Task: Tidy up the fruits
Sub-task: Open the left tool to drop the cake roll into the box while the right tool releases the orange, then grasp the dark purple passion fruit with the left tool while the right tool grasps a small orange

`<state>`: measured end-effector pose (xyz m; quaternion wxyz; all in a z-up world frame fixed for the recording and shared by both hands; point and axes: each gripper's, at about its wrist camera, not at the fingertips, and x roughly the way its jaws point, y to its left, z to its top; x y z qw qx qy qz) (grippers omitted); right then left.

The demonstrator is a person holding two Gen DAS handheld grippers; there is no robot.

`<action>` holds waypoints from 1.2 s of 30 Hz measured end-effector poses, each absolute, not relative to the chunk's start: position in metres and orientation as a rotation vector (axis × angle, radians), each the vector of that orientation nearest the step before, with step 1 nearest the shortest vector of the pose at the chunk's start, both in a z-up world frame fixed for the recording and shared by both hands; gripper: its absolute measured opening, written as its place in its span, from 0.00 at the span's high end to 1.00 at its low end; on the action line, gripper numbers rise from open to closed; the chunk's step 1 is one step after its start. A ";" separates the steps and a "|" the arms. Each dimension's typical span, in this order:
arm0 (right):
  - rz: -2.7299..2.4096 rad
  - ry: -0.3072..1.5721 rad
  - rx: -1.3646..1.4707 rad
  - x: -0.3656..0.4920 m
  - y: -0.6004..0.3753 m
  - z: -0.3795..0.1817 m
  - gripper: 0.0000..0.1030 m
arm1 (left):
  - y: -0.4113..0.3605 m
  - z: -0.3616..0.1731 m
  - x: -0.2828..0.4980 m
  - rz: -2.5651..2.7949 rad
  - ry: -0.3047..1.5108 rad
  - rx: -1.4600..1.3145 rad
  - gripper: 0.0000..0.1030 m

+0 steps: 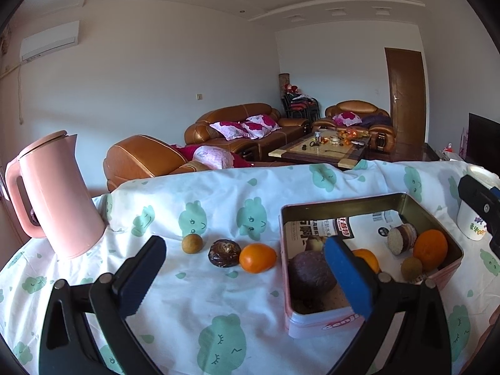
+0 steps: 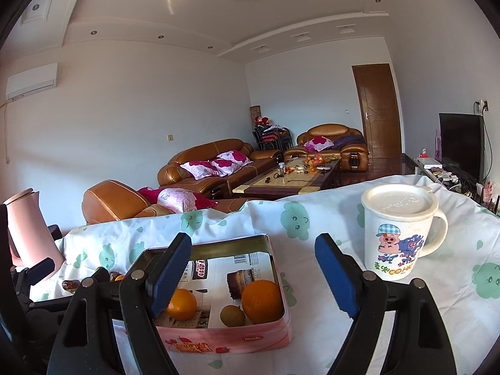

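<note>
Living-room table under a cloud-print cloth (image 1: 218, 284), sofas behind. Pink tin (image 1: 322, 325) already holds two oranges, a small brown fruit and a big dark purple one (image 1: 309, 276). Three loose pieces sit in a row left of it: small brown fruit (image 1: 192, 243), dark wrinkled one (image 1: 224, 252), orange fruit (image 1: 257, 257). Left gripper (image 1: 243, 268) spread wide, empty, lined up near that row. Right gripper (image 2: 253, 268) also spread, empty, over the tin's near edge. My read: take the orange fruit first since it's nearest the tin; centre the pads, squeeze gently, clear the rim. Kettle (image 1: 56, 193) and mug (image 2: 397, 234) are out of the path.
</note>
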<state>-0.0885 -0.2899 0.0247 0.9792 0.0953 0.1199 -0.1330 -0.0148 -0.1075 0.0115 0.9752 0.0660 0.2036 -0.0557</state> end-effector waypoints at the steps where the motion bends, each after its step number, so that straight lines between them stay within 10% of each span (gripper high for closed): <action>1: -0.271 0.243 0.190 -0.089 -0.288 0.024 0.20 | -0.106 0.012 -0.015 -0.114 0.413 0.131 0.00; 36: -0.106 0.330 0.080 -0.041 -0.154 0.016 0.20 | 0.067 -0.010 0.047 0.054 0.627 0.031 0.00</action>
